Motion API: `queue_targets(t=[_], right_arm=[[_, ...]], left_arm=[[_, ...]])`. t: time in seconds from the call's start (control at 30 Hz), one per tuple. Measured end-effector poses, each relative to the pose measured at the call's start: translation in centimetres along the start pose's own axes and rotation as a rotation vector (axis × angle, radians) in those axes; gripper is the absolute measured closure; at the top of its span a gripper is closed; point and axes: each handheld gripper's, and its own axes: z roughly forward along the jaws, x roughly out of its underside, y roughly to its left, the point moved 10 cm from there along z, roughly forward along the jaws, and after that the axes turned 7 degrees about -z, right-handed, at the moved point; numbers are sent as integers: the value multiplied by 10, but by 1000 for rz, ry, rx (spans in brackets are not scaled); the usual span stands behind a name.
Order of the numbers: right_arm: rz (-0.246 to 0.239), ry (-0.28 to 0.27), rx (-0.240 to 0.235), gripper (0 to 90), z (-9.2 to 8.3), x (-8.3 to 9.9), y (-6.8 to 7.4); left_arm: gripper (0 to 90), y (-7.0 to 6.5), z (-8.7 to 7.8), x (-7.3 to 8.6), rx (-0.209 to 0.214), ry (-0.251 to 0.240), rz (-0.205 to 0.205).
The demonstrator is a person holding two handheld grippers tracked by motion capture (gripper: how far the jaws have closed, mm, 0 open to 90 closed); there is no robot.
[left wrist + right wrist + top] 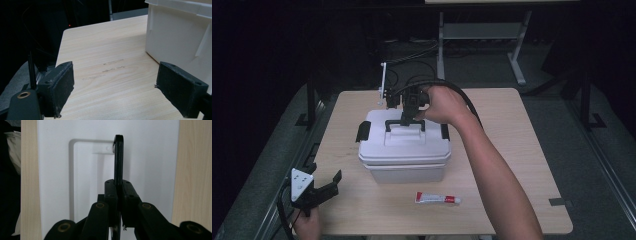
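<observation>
A white lidded box (404, 147) stands in the middle of the wooden table (512, 150). Its black carry handle (404, 123) is raised upright above the lid. My right gripper (408, 116) points down over the lid and is shut on that handle. In the right gripper view the jaws pinch the thin black handle (118, 157) over the white lid (150, 157). My left gripper (326, 186) rests at the table's near left corner, open and holding nothing. In the left gripper view its pads (62, 85) stand wide apart, with the box wall (175, 37) at the right.
A small white and red tube (438, 199) lies on the table in front of the box. Black latches (363, 131) sit at the lid's sides. A white stand and black cables (383, 82) rise behind the box. A table frame (482, 35) stands farther back.
</observation>
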Motion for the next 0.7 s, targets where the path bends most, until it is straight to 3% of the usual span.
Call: queue_targets(t=[0.7], right_arm=[[49,8,52,843,-32,42,7]], left_arm=[[138,0,0,1,-3,1,-2]])
